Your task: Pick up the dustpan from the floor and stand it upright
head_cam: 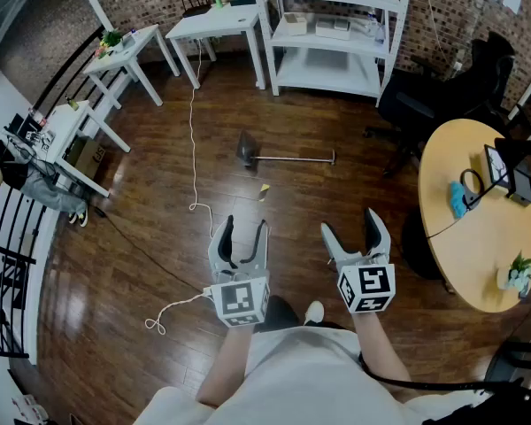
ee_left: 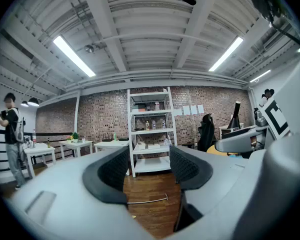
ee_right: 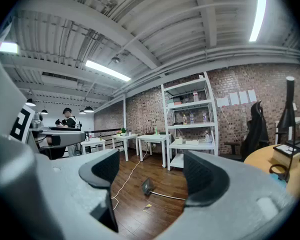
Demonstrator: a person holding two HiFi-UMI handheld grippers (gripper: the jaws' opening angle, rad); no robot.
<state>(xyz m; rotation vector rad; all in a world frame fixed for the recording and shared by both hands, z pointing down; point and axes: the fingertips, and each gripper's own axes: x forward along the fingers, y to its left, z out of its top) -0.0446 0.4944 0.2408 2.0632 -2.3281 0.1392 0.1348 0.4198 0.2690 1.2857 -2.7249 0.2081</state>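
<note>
Dustpan (head_cam: 247, 148) lies flat on the wood floor (head_cam: 319, 202) in front of the white shelf unit (head_cam: 332, 73), its long handle running toward the round worktop (head_cam: 487, 255). A yellow scrap (head_cam: 265, 188) lies near it. Left gripper (head_cam: 245, 228) and right gripper (head_cam: 350, 224) are well apart from the dustpan, jaws wide, nothing between them.

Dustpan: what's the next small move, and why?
Probably advance and lower the right tongs toward the handle of the dustpan: it lies flat on the floor, well ahead, framed between those open, empty jaws. The left tongs are open and empty too.
</note>
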